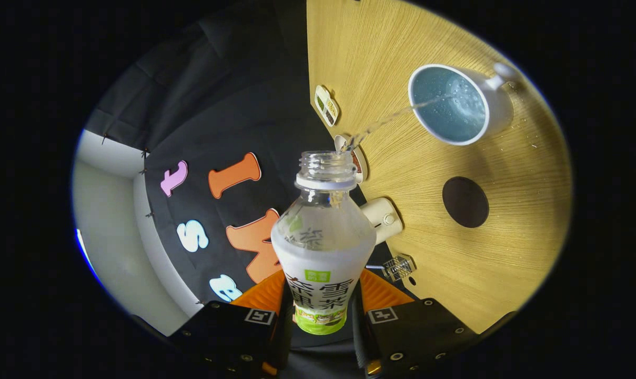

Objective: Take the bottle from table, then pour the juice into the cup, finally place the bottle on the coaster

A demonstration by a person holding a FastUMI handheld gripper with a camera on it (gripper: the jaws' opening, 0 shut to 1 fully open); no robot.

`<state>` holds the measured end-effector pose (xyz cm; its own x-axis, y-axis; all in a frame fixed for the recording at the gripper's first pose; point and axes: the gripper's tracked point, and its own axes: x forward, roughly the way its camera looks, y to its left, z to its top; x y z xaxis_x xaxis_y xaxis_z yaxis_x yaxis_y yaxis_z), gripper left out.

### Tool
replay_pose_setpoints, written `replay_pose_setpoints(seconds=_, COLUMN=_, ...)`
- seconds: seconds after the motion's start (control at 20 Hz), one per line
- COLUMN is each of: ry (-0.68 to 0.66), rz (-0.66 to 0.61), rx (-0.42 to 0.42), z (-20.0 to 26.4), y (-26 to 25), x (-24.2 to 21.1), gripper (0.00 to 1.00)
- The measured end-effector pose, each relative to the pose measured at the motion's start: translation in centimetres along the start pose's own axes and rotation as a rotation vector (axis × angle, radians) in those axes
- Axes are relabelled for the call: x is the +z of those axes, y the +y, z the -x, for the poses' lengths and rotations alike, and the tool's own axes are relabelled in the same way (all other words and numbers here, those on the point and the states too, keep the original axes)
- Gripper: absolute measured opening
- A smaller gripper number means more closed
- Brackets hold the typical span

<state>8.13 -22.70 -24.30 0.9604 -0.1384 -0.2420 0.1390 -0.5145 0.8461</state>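
My gripper (322, 321) is shut on a clear plastic bottle (323, 247) with a white and green label, both fingers pressing its labelled body. The bottle has no cap and is tipped over sideways above the wooden table (428, 252). A thin stream of clear liquid (386, 122) runs from its mouth into a white cup (457, 102) with a blue inside and a handle. Liquid and droplets show inside the cup. A dark round coaster (465, 202) lies on the table beside the cup, apart from it.
Along the table's edge by the booth wall sit a small white cylinder (383, 218), a round white thing (357, 160) behind the bottle's mouth, a small divided dish (326, 105) and a clear little object (399, 267). Droplets lie on the table by the cup's handle.
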Motion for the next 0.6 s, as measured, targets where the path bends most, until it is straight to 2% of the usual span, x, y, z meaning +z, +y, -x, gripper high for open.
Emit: replay_pose_setpoints(seconds=0.6, ry=0.000, rz=-0.086, rx=-0.008, z=0.08, y=0.90, x=0.43, gripper=0.50)
